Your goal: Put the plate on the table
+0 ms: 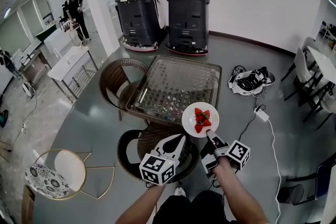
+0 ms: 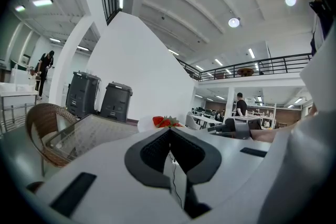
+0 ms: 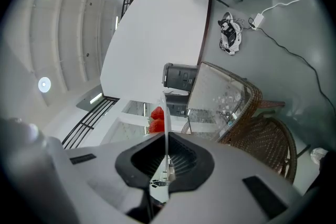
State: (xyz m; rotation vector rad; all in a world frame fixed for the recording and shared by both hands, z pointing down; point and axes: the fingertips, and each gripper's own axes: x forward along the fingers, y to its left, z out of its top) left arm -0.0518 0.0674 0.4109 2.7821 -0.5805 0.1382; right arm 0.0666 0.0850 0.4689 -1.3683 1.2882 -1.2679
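A white plate carrying cut strawberries hangs in the air by the near right corner of the glass-topped wicker table. My right gripper is shut on the plate's near rim. In the right gripper view the plate runs edge-on between the jaws of the right gripper, with the strawberries on its left. My left gripper hovers beside it on the left, shut with nothing in it. In the left gripper view the left gripper points at the strawberries and the table.
Wicker chairs stand at the table's left and near side. Two dark machines are parked behind it by a white pillar. A bag and a white cable lie on the floor at right. A round gold-framed chair sits lower left.
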